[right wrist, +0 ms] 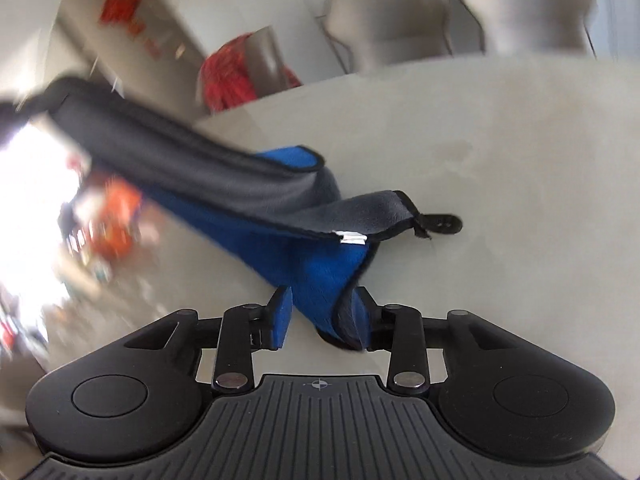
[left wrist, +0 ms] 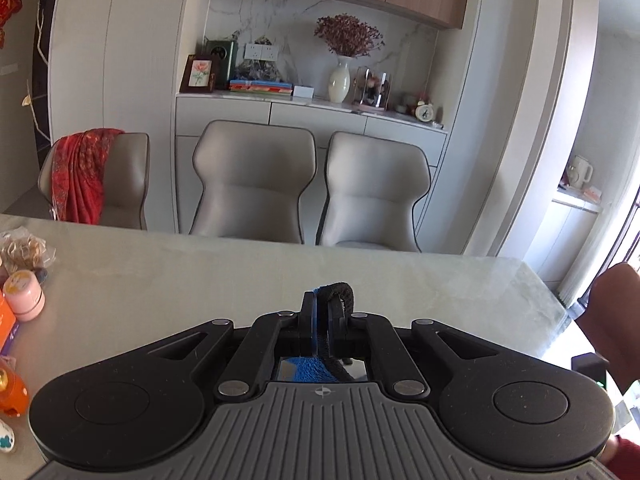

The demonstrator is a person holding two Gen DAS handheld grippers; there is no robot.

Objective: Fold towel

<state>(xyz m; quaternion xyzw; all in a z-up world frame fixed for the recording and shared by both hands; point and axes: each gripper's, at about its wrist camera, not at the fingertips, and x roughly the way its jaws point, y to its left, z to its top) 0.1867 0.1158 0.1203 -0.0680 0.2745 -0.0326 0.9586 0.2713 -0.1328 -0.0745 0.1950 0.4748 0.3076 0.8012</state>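
A pale grey stone-look table lies under both grippers. At its left edge, nearest the left wrist camera, sit an orange bottle, a pink jar and a clear bag of small rings. Beyond the far edge stand three grey chairs; the left one has a red patterned cloth draped over its back, and the middle chair and the right one are bare. Behind them a white sideboard holds a framed flower picture, a stack of books, a white vase of dried purple flowers and a small clock, under wooden cupboards.

The left gripper points level across the table, its fingers pressed together on a blue and dark edge of the towel.

The right gripper is tilted, low over the table. Its fingers stand apart; the towel, blue on one side and grey on the other with black trim, passes between them, lying against the right finger and clear of the left. From there it stretches up and to the left, off the table, blurred at its far end.
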